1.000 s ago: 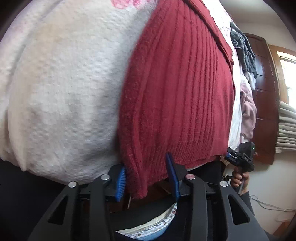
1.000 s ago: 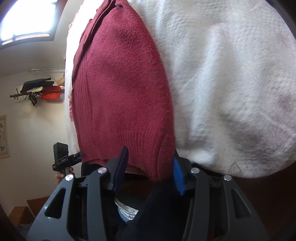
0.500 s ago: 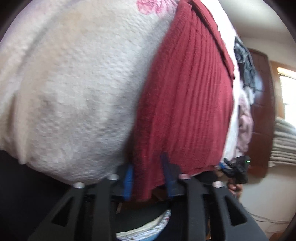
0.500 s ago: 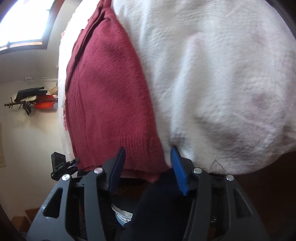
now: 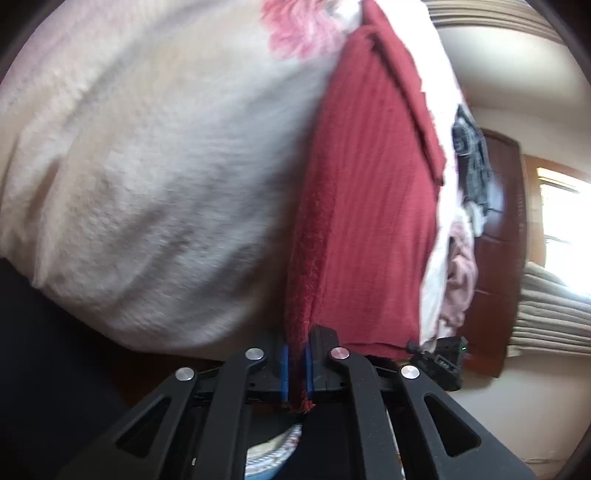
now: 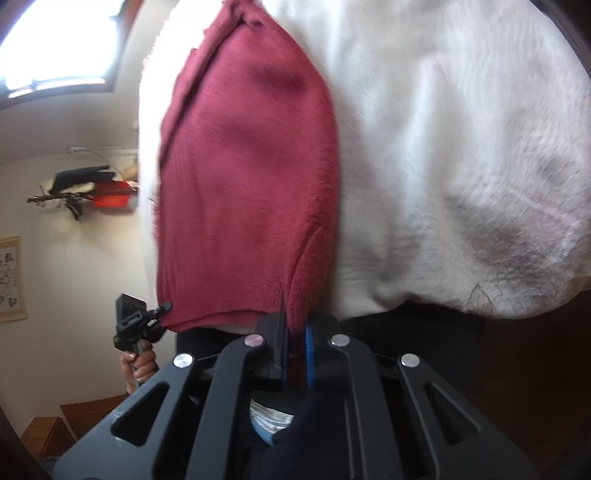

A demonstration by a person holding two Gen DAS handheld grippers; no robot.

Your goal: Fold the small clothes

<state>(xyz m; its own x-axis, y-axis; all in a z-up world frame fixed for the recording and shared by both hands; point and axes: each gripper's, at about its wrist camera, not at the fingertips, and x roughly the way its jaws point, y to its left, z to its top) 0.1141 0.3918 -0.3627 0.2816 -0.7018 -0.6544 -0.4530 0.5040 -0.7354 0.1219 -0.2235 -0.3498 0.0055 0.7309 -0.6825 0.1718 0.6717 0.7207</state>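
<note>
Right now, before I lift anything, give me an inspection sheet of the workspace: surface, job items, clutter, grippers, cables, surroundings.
Surface: white textured blanket with a pink flower print, bulging over the near edge.
Job's things: red knit garment lying flat on the blanket, its hem at the near edge.
Clutter: dark and pink clothes piled beyond the garment; folded beige stack further right.
Grippers: left gripper jaws shut on one hem corner; right gripper jaws shut on the other corner.
Cables: nothing seen.
Surroundings: dark wooden door, bright window, wall ornament.
</note>
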